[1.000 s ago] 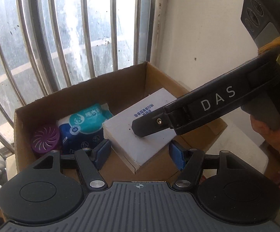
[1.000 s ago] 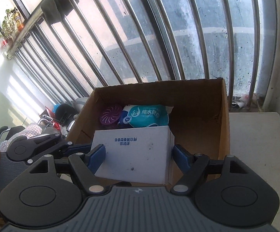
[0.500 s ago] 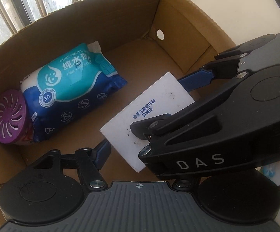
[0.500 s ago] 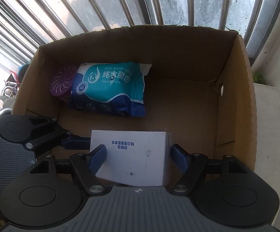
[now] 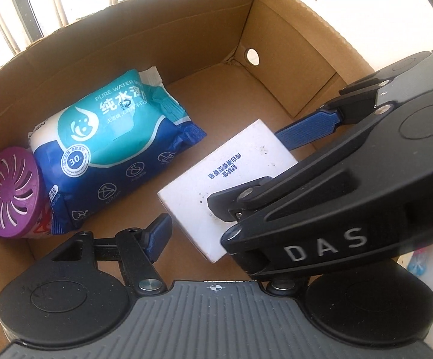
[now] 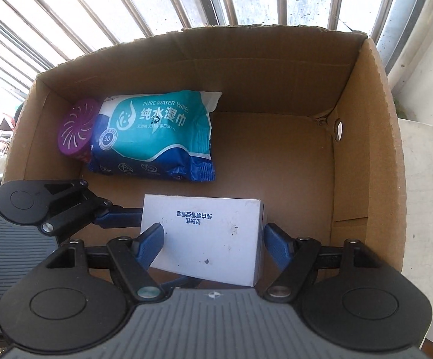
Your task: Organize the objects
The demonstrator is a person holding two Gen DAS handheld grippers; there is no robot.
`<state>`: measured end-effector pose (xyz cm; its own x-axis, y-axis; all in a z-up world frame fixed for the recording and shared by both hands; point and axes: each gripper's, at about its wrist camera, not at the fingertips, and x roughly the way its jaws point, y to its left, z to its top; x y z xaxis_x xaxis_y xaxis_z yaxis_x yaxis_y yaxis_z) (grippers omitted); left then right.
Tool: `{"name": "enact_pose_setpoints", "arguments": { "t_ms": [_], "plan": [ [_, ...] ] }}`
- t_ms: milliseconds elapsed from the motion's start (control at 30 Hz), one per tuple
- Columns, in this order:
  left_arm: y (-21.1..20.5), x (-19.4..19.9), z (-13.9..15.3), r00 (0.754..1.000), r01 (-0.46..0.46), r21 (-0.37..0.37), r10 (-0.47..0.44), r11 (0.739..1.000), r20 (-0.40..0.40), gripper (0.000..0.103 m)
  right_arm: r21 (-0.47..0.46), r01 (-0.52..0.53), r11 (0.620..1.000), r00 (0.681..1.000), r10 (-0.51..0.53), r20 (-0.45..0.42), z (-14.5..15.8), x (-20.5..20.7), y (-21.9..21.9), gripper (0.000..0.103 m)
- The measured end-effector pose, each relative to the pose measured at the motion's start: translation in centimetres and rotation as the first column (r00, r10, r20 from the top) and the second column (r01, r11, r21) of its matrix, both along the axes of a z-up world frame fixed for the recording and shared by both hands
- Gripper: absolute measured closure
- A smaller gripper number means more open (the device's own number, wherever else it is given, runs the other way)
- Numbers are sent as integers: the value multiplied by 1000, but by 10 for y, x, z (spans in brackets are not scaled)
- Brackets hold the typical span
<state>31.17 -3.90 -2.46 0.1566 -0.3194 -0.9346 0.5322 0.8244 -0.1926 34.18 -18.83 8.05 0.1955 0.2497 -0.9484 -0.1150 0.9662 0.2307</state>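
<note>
Two tools work over one brown corrugated cardboard box (image 6: 366, 155). Nearest, my right tool (image 6: 212, 239) grasps the white rectangular carton with blue print (image 6: 207, 236), its blue fingers (image 6: 150, 239) set against the carton's short ends. The carton hangs inside the cardboard box near its front wall; whether it touches the floor I cannot tell. My left tool (image 5: 216, 227) waits at the carton's left side, released and gripping nothing, though one blue finger (image 6: 117, 220) lies just beside the carton's left end.

Farther in, a teal and blue soft pack of wet wipes (image 6: 153, 137) lies by the back wall, touching a purple round air freshener with a slotted lid (image 6: 77, 130) in the back left corner.

To set the carton down well, I judge I should lower it flat until it rests on the box floor, keep its long edge parallel with the front wall, and spread the fingers only then, straight apart. Drawing the left tool clear first should stop it nudging the carton askew.
</note>
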Motion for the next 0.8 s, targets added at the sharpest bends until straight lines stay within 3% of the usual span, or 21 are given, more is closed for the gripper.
{"name": "enact_pose_setpoints", "arguments": {
  "t_ms": [133, 267, 333, 467, 533, 800],
  "plan": [
    [14, -13, 2, 1000, -23, -15, 23, 1000, 0, 37, 6, -10, 1000, 999, 10, 35, 16, -6, 0, 19],
    [13, -14, 11, 1000, 2, -12, -1, 1000, 20, 52, -43, -37, 998, 994, 41, 98, 35, -15, 0, 20],
    [13, -5, 15, 999, -13, -14, 13, 1000, 30, 52, -38, -50, 998, 994, 54, 99, 39, -19, -4, 38],
    [5, 3, 16, 999, -14, -27, 15, 1000, 41, 55, -68, -39, 997, 994, 45, 97, 33, -21, -10, 47],
    [2, 7, 18, 999, -12, -41, 13, 999, 41, 55, -91, -27, 996, 992, 38, 123, 30, -21, -12, 60],
    [-11, 14, 21, 997, 56, -57, -52, 997, 64, 55, -32, 49, 998, 991, -45, 127, 21, -15, -24, 71]
  ]
}}
